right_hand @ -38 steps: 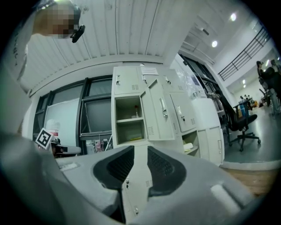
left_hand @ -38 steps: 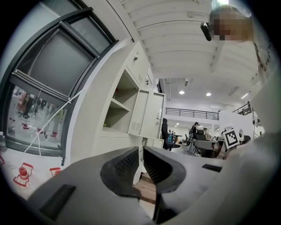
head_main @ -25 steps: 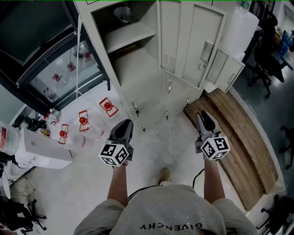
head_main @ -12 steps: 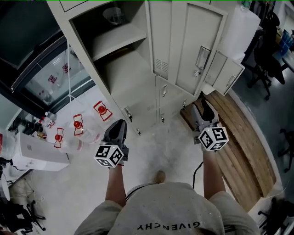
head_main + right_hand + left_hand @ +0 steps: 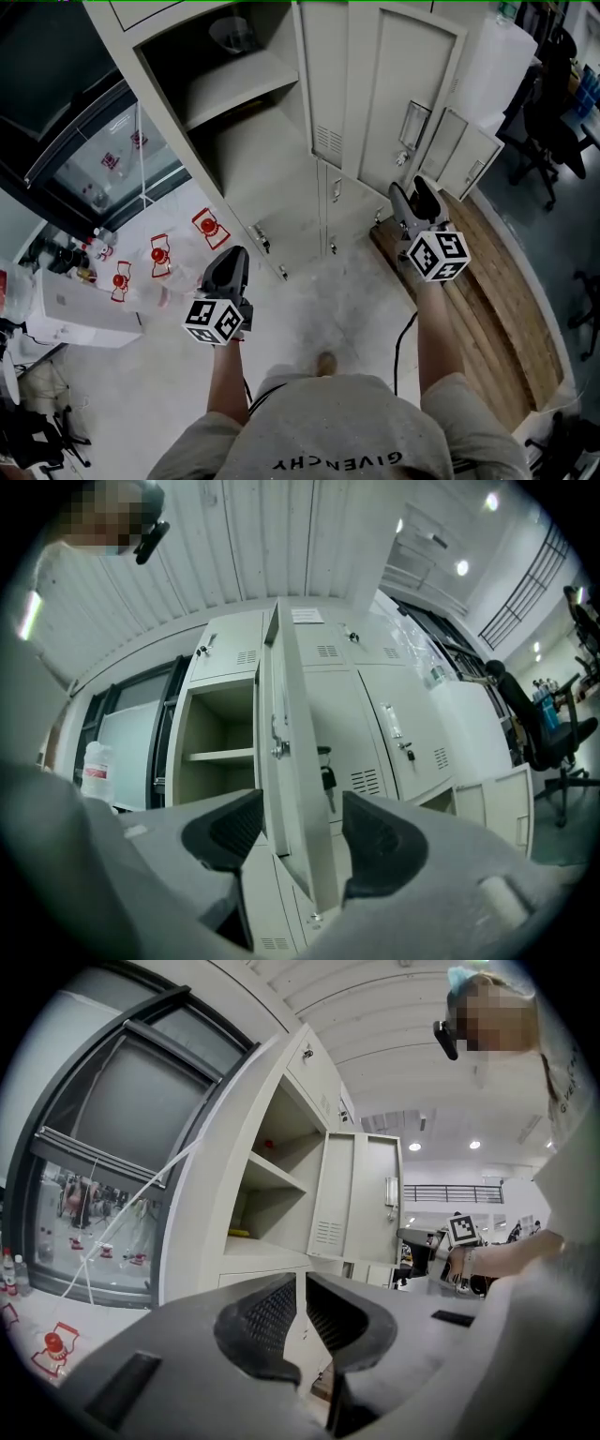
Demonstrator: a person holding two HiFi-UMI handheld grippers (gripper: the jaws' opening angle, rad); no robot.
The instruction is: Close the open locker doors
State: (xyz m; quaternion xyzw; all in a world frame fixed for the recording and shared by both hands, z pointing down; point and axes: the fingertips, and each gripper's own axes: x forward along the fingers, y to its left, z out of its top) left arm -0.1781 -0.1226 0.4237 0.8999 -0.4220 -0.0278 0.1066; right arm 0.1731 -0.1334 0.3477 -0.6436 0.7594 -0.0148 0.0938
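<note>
The step in hand looks like the approach to the first door. The tall pale-grey sheet-metal locker door [image 5: 398, 66] stands swung well out from the bank of matching steel lockers [image 5: 328, 202]. The right gripper [image 5: 412, 199] is held level just in front of that door, and its jaws have just been opening and now stand wide apart. In the right gripper view the door's thin folded free edge [image 5: 291, 761] lines up in the gap between them, but the dark moulded pads [image 5: 230, 832] press on nothing. The left gripper [image 5: 230, 258] hangs well to the left of the door, below the exposed compartment [image 5: 239, 131]. Its cross-hatched rubber pads [image 5: 272, 1316] are drawn almost together with only a slit between them, and they hold nothing. The next move probably calls for setting a jaw against the door's flat outer face or nipping its edge, then sweeping it leftward on its hinges until the latch meets the frame. The panel is smooth painted steel, rigid and light, with a recessed handle plate [image 5: 412, 122]. It should swing easily and could bounce back if pushed hard. Left of the door, the compartment shows a flat metal shelf [image 5: 234, 84]. Right of the door, a smaller panel [image 5: 464, 145] also seems to stand ajar, above a ribbed brown wooden platform [image 5: 487, 281]. So more than one closing is likely left.
</note>
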